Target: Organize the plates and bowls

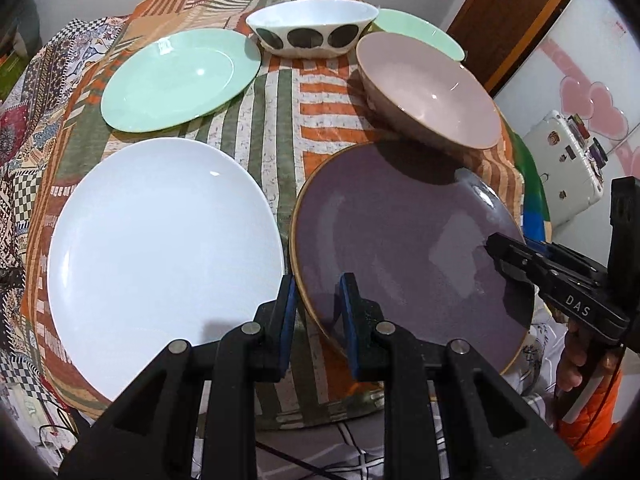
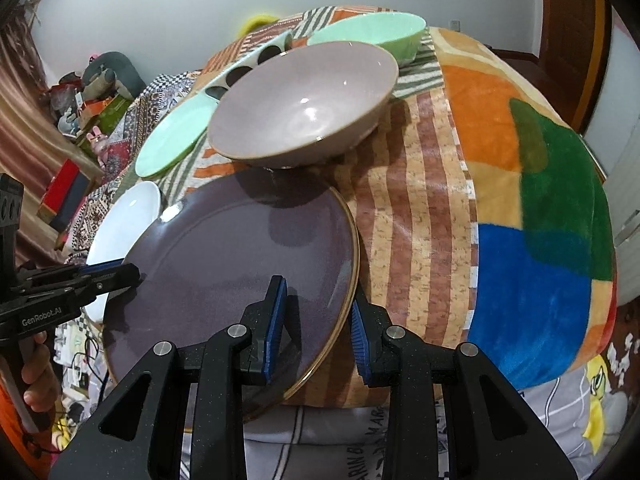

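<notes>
You've got both grippers — left [image 1: 318,316], right [image 2: 318,328] — clamped on the purple plate's [image 1: 404,236] rim; beyond it: three plates, three bowls.

- Round purple glazed ceramic plate [image 2: 224,256], centre frame: speckled, glossy.
- Pink ceramic bowl [image 2: 304,100] above it: smooth, shiny.
- Striped patchwork tablecloth [image 1: 280,120]: matt fabric.

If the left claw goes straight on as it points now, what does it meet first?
Probably the purple plate: its near-left rim sits between the left claw fingers already. Depth is unclear.
</notes>
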Motion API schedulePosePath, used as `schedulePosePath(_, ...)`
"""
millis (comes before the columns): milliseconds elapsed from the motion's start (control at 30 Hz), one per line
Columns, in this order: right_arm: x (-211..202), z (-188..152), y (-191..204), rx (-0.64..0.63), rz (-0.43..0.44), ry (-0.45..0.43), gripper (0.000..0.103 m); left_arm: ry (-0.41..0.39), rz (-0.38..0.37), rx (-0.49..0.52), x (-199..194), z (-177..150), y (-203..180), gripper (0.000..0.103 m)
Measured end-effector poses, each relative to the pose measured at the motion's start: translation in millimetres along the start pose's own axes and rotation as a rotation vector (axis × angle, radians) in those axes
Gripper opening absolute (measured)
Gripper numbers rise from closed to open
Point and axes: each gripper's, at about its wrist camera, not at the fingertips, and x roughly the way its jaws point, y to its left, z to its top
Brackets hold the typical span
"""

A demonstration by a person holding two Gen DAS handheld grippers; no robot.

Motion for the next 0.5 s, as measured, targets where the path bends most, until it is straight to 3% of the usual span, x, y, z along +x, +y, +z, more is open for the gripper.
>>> schedulePosePath(500, 4.6, 3.9, 1.4, -0.008, -0.003, 0.035, 0.03, 0.029, -0.002, 0.003, 7.6, 1.2, 0.2, 0.021)
